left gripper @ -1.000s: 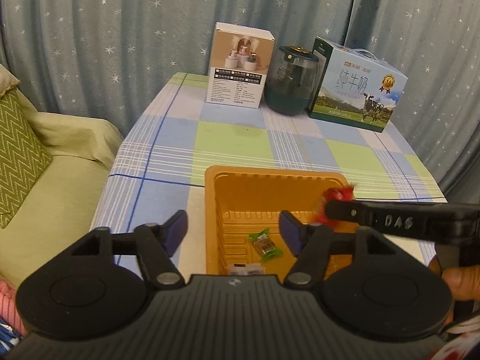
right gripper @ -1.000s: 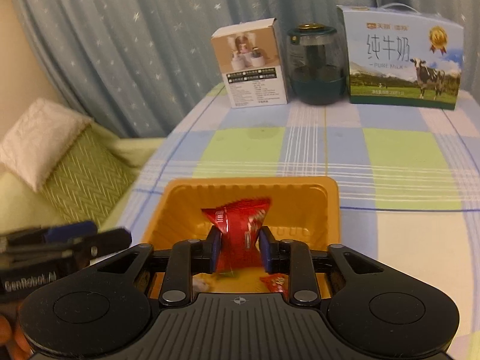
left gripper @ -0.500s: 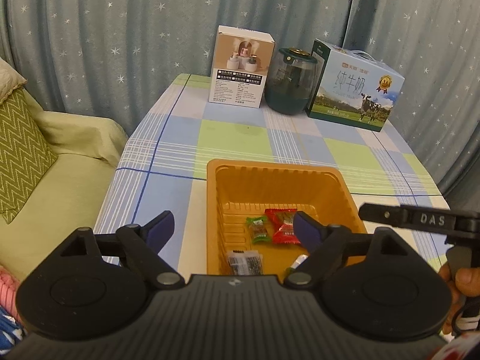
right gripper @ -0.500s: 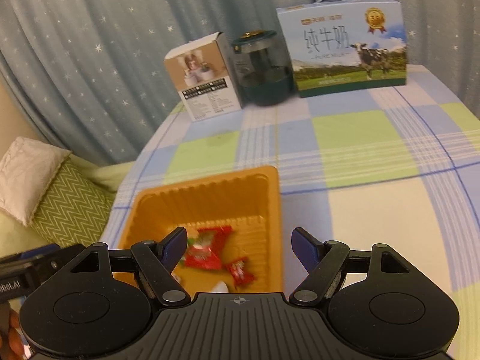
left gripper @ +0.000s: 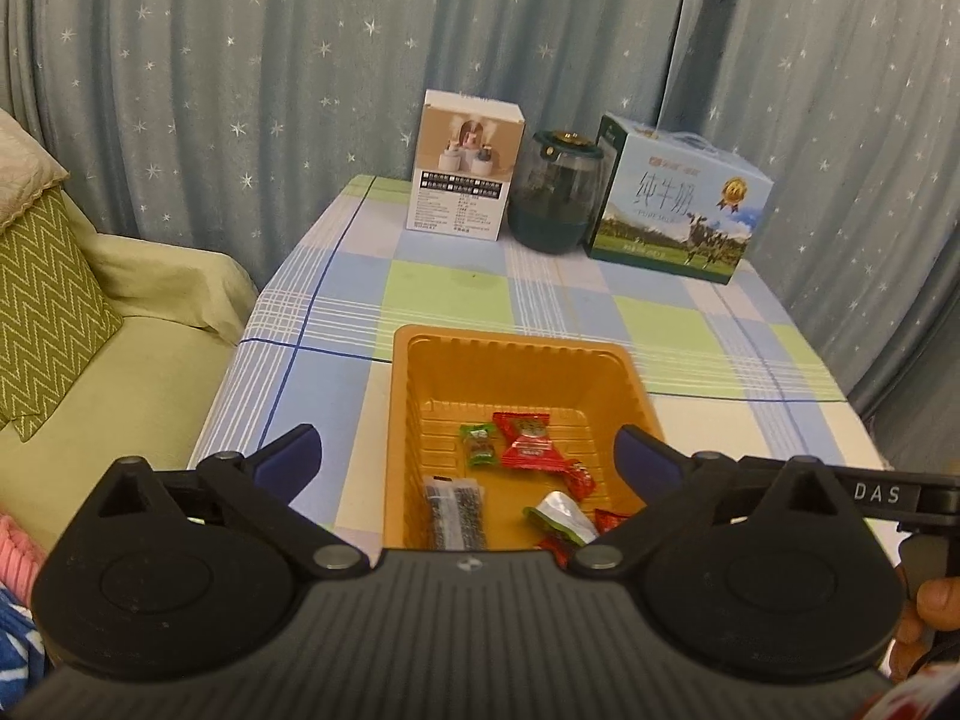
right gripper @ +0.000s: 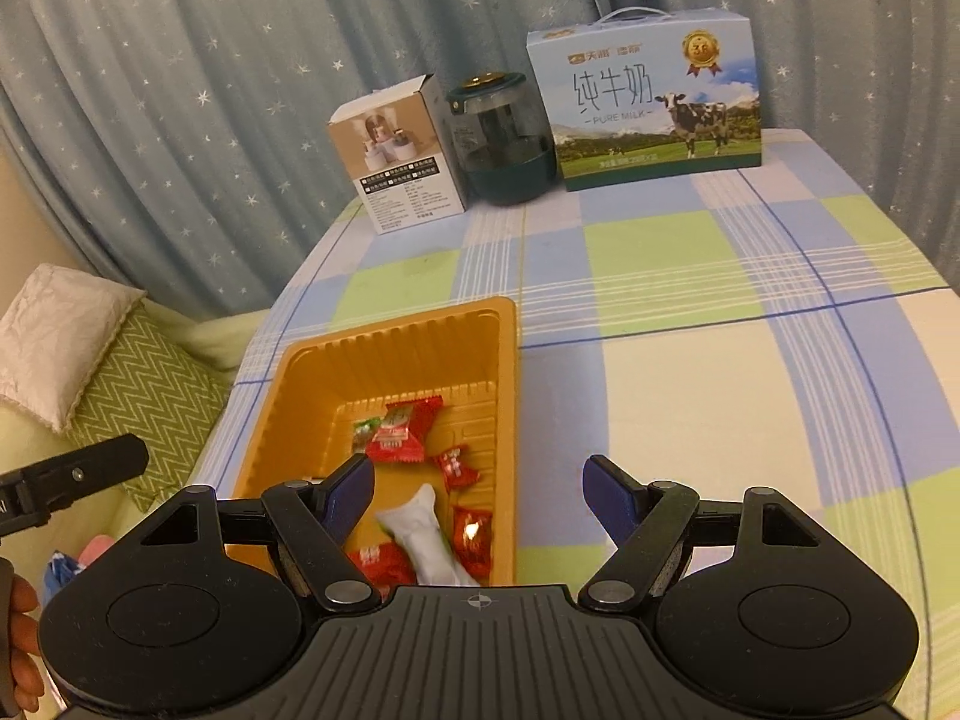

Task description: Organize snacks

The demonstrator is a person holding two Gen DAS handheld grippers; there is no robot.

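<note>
An orange tray stands on the checked tablecloth and holds several wrapped snacks. Among them are a big red packet, a green candy, a dark packet and a white-and-green packet. My left gripper hovers over the tray's near end, its jaws opening wide with nothing between the pads. In the right wrist view the tray lies low and left, with the red packet and a white packet inside. My right gripper is open and empty above the tray's right rim.
A white box, a dark green jar and a milk carton line the table's far edge before a starred curtain. A sofa with a zigzag cushion is on the left. Bare cloth spreads right of the tray.
The right gripper opened and let go of the big red packet, which now lies in the tray. Both grippers drew back and up. The left jaws spread wider.
</note>
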